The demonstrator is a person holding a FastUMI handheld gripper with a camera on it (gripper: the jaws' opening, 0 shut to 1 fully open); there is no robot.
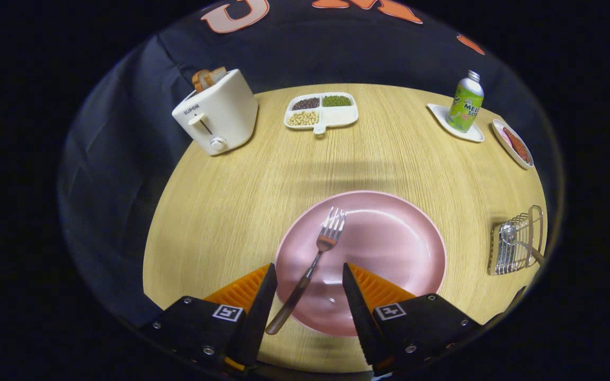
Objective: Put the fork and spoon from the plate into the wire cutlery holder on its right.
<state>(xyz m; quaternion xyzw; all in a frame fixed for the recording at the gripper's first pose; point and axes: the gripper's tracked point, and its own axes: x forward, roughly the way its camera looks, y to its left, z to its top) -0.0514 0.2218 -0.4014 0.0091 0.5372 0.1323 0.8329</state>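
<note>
A pink plate (400, 238) lies on the round wooden table just ahead of my fingers. A metal fork (313, 264) with a dark handle rests on it, tines pointing away, its handle running back over the plate's near rim into the gap between my fingers. My gripper (308, 271) is open and hovers above the handle, touching nothing. To the right of the plate stands the wire cutlery holder (517, 242), and a spoon (511, 235) sits in it with its bowl up.
A white toaster (217, 114) with bread stands at the far left. A divided tray of beans (321, 110) sits at the back middle. A green bottle (465, 103) on a white coaster and a small dish (514, 144) are at the far right.
</note>
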